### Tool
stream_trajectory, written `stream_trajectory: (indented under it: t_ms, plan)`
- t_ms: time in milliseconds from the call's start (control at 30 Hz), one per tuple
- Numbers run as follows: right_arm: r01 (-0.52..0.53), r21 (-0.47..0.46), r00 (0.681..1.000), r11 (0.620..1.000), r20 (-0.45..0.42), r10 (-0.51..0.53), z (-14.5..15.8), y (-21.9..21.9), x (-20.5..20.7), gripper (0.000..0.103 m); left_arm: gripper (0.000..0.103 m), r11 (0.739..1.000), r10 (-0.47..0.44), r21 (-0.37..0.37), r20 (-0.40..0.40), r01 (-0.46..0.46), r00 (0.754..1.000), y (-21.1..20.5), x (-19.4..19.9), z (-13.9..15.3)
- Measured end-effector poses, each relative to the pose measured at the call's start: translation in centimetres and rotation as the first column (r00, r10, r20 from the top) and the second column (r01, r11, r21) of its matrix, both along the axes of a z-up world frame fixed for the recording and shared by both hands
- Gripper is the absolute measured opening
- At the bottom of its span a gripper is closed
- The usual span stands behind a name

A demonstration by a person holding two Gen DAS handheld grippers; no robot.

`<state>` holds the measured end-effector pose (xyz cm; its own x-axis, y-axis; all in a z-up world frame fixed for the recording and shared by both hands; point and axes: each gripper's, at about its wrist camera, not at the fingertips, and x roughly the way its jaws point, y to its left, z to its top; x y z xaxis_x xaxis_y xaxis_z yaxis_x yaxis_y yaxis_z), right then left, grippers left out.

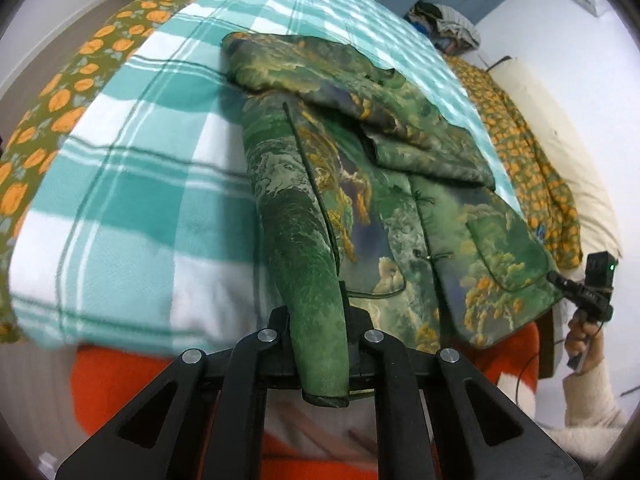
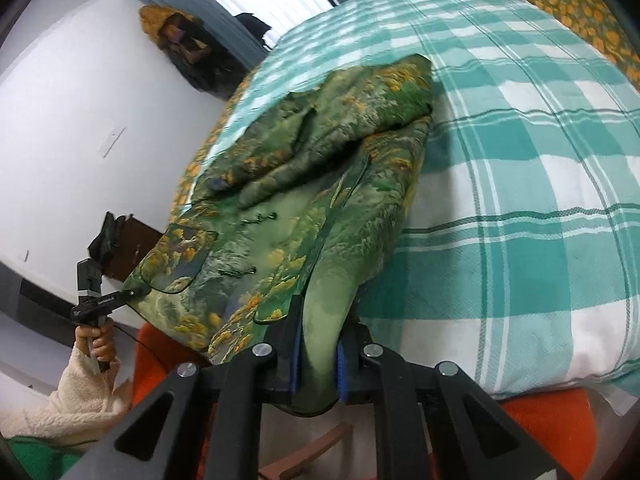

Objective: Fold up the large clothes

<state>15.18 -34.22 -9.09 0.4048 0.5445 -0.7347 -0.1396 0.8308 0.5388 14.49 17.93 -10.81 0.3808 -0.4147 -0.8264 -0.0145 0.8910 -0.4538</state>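
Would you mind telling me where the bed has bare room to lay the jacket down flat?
The teal checked blanket lies bare between the green jacket and the orange-flowered cover, and again beyond the jacket toward the curtains. It is crowded where the jacket sits, both grippers, left and right, clamped on its near hem.

The left gripper (image 1: 320,344) fingertips are buried under a fold of the green jacket (image 1: 400,184), as are the right gripper (image 2: 318,356) pads (image 2: 342,372). The checked blanket (image 1: 152,184) blurs near the edge; the clothes pile (image 1: 452,20) is too small to identify
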Motion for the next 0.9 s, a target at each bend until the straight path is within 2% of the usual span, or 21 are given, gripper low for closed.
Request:
stream_trajectory:
  t_ms: [133, 267, 333, 400, 500, 567, 667, 767, 800, 867, 900]
  plan:
    - [-0.017, 0.031, 0.999, 0.999, -0.04, 0.018, 0.5, -0.5, -3.0, 0.013, 0.009, 1.0, -0.01, 0.014, -0.057, 0.011, 0.998, 0.9, -3.7, -0.3]
    - [-0.007, 0.099, 0.995, 0.995, -0.101, 0.017, 0.8, -1.3, -6.7, 0.013, 0.009, 0.999, 0.011, -0.047, -0.109, -0.016, 0.994, 2.3, -7.2, 1.1]
    - [0.023, 0.176, 0.992, 0.984, -0.129, 0.0, 1.2, -1.9, -7.8, 0.013, 0.009, 0.995, 0.027, -0.089, -0.089, -0.035, 0.996, 3.0, -8.1, 3.3]
    - [0.057, 0.267, 0.992, 0.962, -0.124, -0.024, 2.5, -2.8, -7.8, 0.012, 0.009, 0.993, 0.039, -0.11, -0.037, -0.043, 0.999, 3.6, -7.4, 5.6]
    - [0.068, 0.318, 0.996, 0.946, -0.073, -0.047, 4.1, -3.6, -4.8, 0.012, 0.009, 0.989, 0.062, -0.14, 0.08, -0.05, 0.995, 4.6, -2.4, 8.9]
    - [0.065, 0.336, 0.998, 0.94, -0.022, -0.061, 4.6, -4.0, -0.4, 0.012, 0.009, 0.989, 0.095, -0.128, 0.123, -0.079, 0.988, 4.8, 2.1, 9.1]
    - [0.104, 0.362, 0.994, 0.926, -0.01, -0.108, 2.7, -4.1, 6.7, 0.012, 0.009, 0.962, 0.202, -0.202, 0.084, -0.182, 0.976, 5.7, 10.1, 6.2]
    - [0.168, 0.344, 0.985, 0.924, -0.031, -0.168, -0.8, -3.5, 12.6, 0.012, 0.01, 0.963, 0.245, -0.129, 0.063, -0.235, 0.968, 4.7, 17.1, 2.7]
    - [0.202, 0.32, 0.979, 0.925, -0.039, -0.2, -2.4, -3.3, 14.5, 0.013, 0.013, 0.966, 0.248, -0.091, 0.058, -0.243, 0.967, 4.1, 18.9, 1.5]
    - [0.244, 0.272, 0.97, 0.931, -0.052, -0.239, -4.6, -3.2, 16.2, 0.016, 0.032, 0.96, 0.273, -0.079, 0.035, -0.27, 0.961, 4.1, 20.2, -0.6]
    - [0.263, 0.247, 0.965, 0.933, -0.066, -0.254, -5.6, -3.3, 16.9, 0.021, 0.048, 0.956, 0.281, -0.092, 0.019, -0.278, 0.959, 4.4, 20.1, -1.2]
